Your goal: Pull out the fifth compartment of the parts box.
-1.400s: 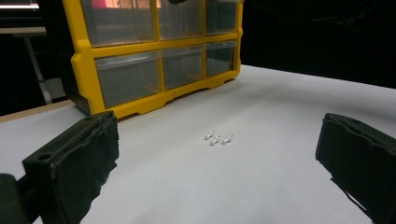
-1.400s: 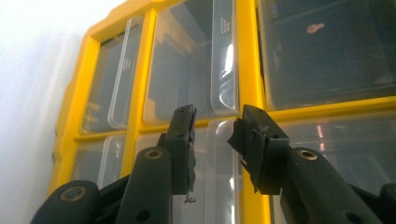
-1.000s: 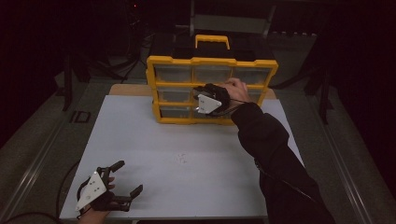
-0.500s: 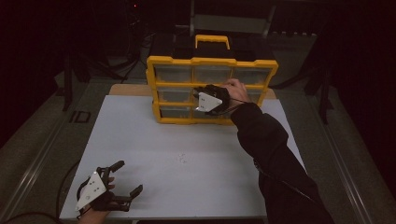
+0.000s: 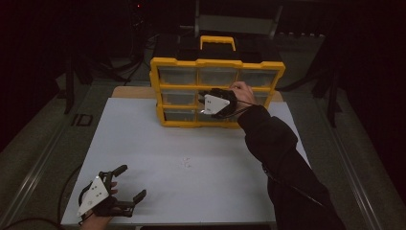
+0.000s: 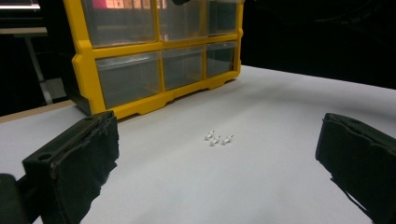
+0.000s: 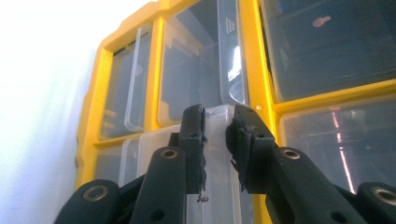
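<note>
Having just been closing, the right gripper (image 7: 215, 128) now pinches the clear drawer (image 7: 215, 154) in the middle row of the yellow organizer (image 5: 218, 64) — we judge it ready to pull — while the left gripper (image 5: 128, 184), wide and empty, idles near the small white parts (image 6: 218, 138).
</note>
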### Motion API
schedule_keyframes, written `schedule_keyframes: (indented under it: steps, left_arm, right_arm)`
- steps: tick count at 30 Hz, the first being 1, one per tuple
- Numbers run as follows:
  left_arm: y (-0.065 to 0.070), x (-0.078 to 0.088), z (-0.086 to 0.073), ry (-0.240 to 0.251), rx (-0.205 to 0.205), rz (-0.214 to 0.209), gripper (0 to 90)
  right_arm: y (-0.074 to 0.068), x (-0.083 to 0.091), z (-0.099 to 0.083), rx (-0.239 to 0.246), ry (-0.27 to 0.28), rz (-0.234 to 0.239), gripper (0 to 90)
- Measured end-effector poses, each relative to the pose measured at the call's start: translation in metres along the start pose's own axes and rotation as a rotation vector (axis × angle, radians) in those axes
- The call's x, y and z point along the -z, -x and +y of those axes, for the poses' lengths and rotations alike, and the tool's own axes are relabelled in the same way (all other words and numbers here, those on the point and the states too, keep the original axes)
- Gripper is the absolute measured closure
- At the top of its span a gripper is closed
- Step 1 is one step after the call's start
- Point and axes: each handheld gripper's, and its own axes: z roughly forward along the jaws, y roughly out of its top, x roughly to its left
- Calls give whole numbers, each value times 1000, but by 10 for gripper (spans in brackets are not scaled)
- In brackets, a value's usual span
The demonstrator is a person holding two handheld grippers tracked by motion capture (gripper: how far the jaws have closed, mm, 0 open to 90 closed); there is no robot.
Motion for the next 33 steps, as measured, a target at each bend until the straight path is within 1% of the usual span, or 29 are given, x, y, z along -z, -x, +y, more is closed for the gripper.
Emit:
schedule_keyframes:
  steps: [3, 10, 19, 20, 33]
  left_arm:
    - [0, 0, 0, 1, 0, 0, 0]
    - [0, 0, 0, 1, -1, 2, 0]
    - [0, 0, 0, 1, -1, 3, 0]
    - [0, 0, 0, 2, 0, 3, 0]
    - [0, 0, 0, 1, 3, 6, 0]
  right_arm:
    - [-1, 1, 1, 2, -1, 1, 747]
    - [-5, 5, 5, -16, 0, 7, 747]
    - [-8, 9, 7, -14, 1, 11, 747]
    - [-8, 10, 8, -21, 5, 18, 746]
    - [-17, 21, 14, -33, 25, 31, 746]
